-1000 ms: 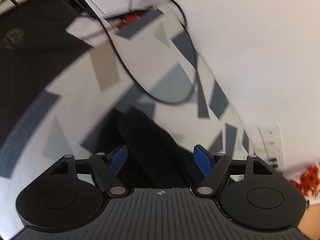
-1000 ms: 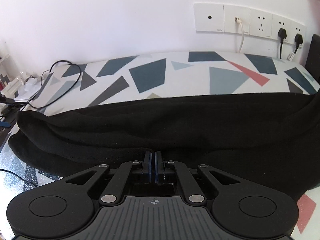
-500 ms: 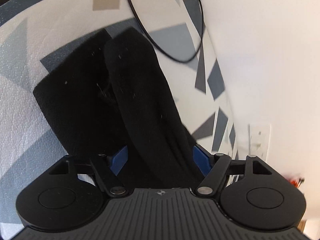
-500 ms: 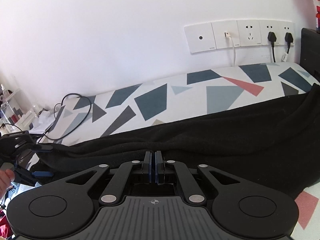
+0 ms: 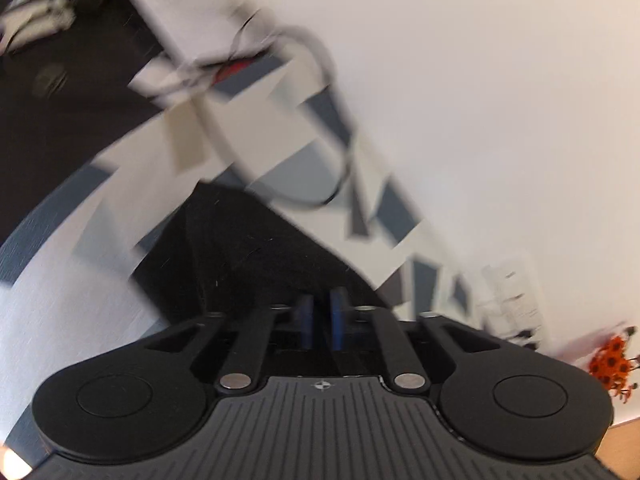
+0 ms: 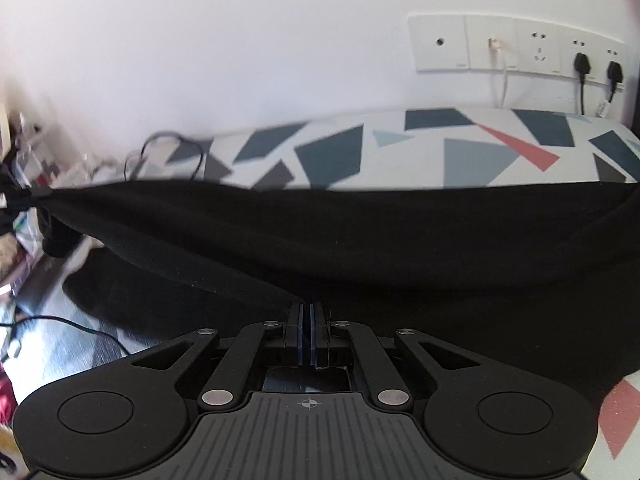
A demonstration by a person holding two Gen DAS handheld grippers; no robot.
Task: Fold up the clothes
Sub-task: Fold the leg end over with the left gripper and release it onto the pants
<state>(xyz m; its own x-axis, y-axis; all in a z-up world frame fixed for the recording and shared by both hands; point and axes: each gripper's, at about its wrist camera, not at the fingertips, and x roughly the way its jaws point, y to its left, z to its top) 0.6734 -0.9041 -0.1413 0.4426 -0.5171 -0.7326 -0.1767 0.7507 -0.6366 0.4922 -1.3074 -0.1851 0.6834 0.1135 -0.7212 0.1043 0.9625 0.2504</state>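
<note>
A black garment [image 6: 360, 240] is stretched across the patterned table [image 6: 460, 152]. My right gripper [image 6: 307, 320] is shut on its near edge. My left gripper [image 5: 322, 308] is shut on the garment's left end [image 5: 248, 252] and holds it lifted; in the right wrist view that end is pulled to a taut point at the far left [image 6: 52, 194]. The left wrist view is blurred by motion.
A black cable [image 5: 320, 184] loops on the table near the white wall. Wall sockets with plugs [image 6: 520, 46] sit at the back right. Clutter and cords [image 5: 36, 24] lie past the table's left end. A thin cable [image 6: 80, 326] runs at the front left.
My left gripper has closed on the garment's left end and lifted it, pulling the cloth taut. My right gripper stays shut on the near edge.
</note>
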